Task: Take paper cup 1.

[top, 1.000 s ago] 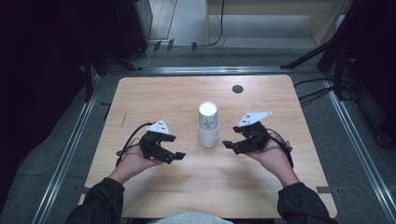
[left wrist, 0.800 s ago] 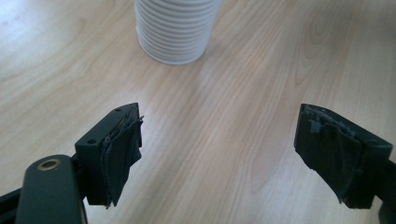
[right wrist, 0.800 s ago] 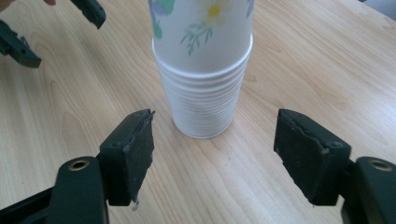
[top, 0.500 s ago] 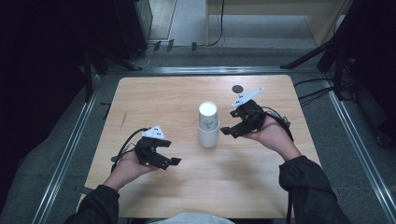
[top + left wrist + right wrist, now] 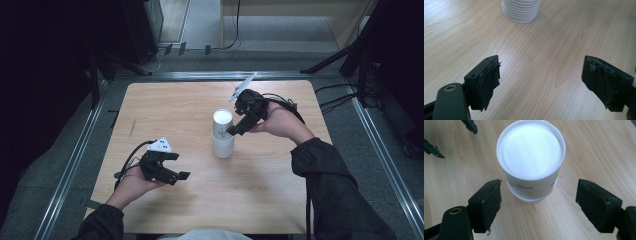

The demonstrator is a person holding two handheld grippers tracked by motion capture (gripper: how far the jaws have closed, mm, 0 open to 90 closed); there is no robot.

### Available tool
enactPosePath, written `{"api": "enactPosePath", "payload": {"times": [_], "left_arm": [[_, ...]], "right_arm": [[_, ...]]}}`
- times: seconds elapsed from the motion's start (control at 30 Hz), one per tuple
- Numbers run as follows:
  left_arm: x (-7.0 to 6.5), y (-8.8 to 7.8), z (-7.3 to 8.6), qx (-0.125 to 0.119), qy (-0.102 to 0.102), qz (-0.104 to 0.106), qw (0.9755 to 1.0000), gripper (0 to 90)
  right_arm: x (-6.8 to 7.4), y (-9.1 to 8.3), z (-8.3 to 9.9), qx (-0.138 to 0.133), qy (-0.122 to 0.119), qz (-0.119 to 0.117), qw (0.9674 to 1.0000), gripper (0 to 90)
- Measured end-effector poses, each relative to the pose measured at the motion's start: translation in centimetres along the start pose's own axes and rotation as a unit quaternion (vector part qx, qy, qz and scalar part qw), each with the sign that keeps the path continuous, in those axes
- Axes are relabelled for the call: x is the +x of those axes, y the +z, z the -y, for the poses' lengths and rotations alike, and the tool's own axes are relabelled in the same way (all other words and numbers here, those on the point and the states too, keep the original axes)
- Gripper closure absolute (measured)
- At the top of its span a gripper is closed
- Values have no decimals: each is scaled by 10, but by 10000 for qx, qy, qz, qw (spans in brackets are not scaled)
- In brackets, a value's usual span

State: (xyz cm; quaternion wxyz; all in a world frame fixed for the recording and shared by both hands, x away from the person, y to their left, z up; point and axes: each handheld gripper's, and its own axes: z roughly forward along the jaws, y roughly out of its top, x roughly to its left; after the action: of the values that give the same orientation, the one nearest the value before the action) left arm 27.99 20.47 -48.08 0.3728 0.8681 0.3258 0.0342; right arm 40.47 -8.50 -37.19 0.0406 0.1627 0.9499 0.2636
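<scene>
Two grippers are at work over the wooden table (image 5: 165,107), and the change lies with the right one. A second ago the right gripper (image 5: 235,131) stood low beside the white cup stack (image 5: 222,134), level with its wall; it has since lifted and swung toward the far side of the stack, and now tilts down at the rim from above. Its jaws have just been opening: in the right gripper view they stand wide, one to each side of the top cup (image 5: 531,152), with clear gaps and no contact. In the inspector's judgement, this reads as a release of the side hold and a fresh approach to the uppermost cup, most likely to lift it off the nest.

The stack stands upright near the table's middle, slightly right of centre; its ribbed lower rims show at the top of the left gripper view.

The left gripper (image 5: 172,172) has drawn back toward the near left of the table, well apart from the stack, jaws wide and empty.

One small dark disc (image 5: 252,94) lies near the far edge, behind the right hand. Nothing stands between the open jaws and the cup. The risk noted: the unsupported stack may tip when the top cup is gripped.
</scene>
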Motion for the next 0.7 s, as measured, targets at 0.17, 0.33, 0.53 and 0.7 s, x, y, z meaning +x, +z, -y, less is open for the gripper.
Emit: {"api": "enactPosePath", "payload": {"times": [0.17,0.33,0.53,0.7], "left_arm": [[-1,1,1,49,2,35,10000,152],[-2,1,0,49,68,85,9999,152],[-3,3,-2,53,110,103,9999,152],[-3,3,-2,55,118,97,9999,152]], "right_arm": [[0,4,-19,383,-182,2,9991,199],[0,8,-34,748,-316,-81,9967,198],[5,15,-49,1127,-549,-146,9920,217],[8,21,-59,1324,-697,-121,9887,231]]}}
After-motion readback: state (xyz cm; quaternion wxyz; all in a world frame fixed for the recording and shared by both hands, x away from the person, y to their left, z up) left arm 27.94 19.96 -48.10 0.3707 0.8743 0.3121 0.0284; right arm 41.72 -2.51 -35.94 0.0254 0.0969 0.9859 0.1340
